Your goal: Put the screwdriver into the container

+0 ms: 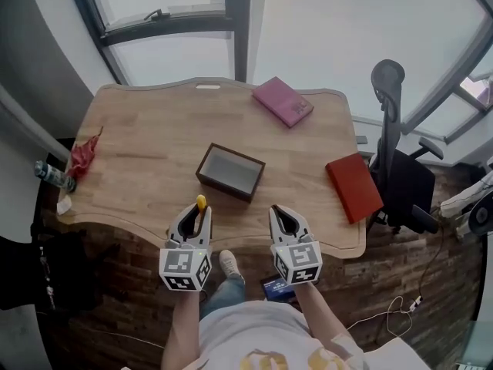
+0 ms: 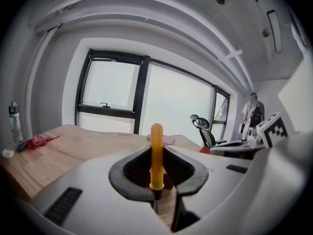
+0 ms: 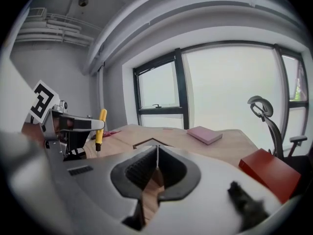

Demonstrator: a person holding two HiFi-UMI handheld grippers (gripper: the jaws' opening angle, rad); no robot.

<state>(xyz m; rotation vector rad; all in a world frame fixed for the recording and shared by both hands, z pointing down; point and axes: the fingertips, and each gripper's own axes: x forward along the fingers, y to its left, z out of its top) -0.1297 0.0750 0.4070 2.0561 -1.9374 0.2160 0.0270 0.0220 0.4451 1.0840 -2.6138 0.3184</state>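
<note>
**Screwdriver in hand, container just ahead**

My left gripper [image 2: 156,151] has its jaws closed on the screwdriver [image 2: 156,153], pinching it low on the handle, near the collar. The yellow handle stands upright above the pads, and the dark shank points down below them. The right gripper [image 3: 157,150] has its jaws together at the tips with nothing between them, and it hangs level with the left.

The screwdriver's handle is slim, smooth and round-ended. It looks like slick plastic, so I'd guess it could pivot in the grip if I tilt it fast.

In the head view the left gripper [image 1: 196,220] holds the screwdriver [image 1: 201,203] over the near edge of the table [image 1: 139,160]. That puts it just short of the container [image 1: 223,185], a dark open box with a bare grey floor, lying ahead and slightly to the right.

I judge the pickup done and the carry in hand. Next I need to move forward and a little right until the shank is over the opening. Then I lower it inside the walls before parting the jaws.
</note>
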